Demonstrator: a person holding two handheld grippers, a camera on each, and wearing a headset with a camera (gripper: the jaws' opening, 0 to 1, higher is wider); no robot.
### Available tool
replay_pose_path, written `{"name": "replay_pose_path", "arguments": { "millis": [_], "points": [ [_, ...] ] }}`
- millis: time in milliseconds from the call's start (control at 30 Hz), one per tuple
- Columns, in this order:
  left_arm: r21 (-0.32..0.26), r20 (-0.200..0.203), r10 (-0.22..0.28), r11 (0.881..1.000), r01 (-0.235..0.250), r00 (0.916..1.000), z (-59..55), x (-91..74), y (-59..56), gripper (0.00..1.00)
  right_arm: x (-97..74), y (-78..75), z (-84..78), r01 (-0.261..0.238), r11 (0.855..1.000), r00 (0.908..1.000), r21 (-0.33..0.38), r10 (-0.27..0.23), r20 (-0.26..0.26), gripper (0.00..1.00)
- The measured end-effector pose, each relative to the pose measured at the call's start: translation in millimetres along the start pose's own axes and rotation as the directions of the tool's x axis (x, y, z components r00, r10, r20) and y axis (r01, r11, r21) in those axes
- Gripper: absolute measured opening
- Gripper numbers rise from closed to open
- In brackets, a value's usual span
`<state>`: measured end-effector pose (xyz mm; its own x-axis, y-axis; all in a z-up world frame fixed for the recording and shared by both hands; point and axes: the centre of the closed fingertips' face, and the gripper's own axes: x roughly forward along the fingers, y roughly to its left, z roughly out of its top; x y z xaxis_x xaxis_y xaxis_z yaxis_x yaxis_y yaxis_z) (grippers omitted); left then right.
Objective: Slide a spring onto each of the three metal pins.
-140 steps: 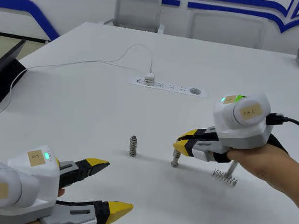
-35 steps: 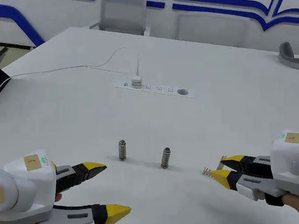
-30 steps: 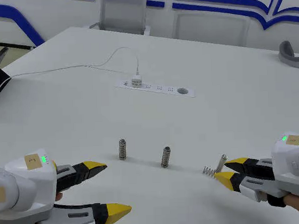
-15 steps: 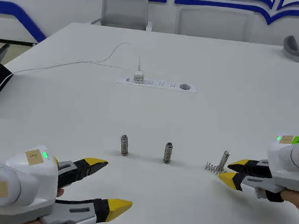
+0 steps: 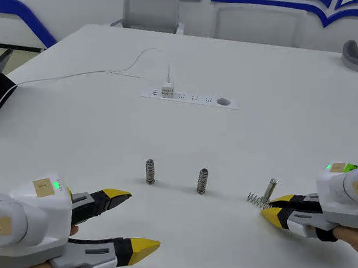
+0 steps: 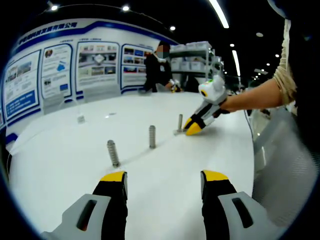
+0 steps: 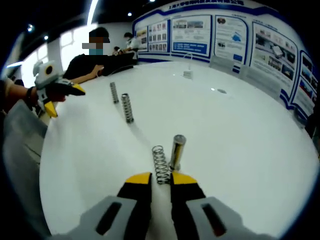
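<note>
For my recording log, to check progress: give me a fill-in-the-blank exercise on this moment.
Silver coil springs already sit on ____ of the three upright metal pins. The right gripper points at a loose spring lying on the white table beside the pin that carries ____ spring. The left gripper holds nothing, its fingers ____.
Missing: two; no; open.

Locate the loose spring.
Head view, lower right: the loose spring lies beside the bare pin, just ahead of the right claw tips.
</note>
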<state>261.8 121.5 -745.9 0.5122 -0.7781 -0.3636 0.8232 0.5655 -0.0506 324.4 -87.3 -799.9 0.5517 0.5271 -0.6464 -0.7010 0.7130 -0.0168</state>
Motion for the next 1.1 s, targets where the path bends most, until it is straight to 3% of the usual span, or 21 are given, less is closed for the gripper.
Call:
{"name": "replay_pose_path", "arguments": {
  "millis": [567, 1100],
  "points": [
    [0.015, -0.003, -0.035, 0.999, 0.035, 0.9994, 0.4, 5.4, -7.2, 0.60, -4.7, 10.3, 2.1, -0.016, 1.000, 0.9999, 0.010, 0.016, -0.001, 0.12],
    [0.067, -0.029, -0.115, 0.991, 0.117, 0.9929, 5.5, 24.9, -20.3, 0.60, -17.0, 38.6, 22.0, -0.096, 0.994, 0.9951, -0.053, 0.097, 0.017, 0.12]
  ]
}}
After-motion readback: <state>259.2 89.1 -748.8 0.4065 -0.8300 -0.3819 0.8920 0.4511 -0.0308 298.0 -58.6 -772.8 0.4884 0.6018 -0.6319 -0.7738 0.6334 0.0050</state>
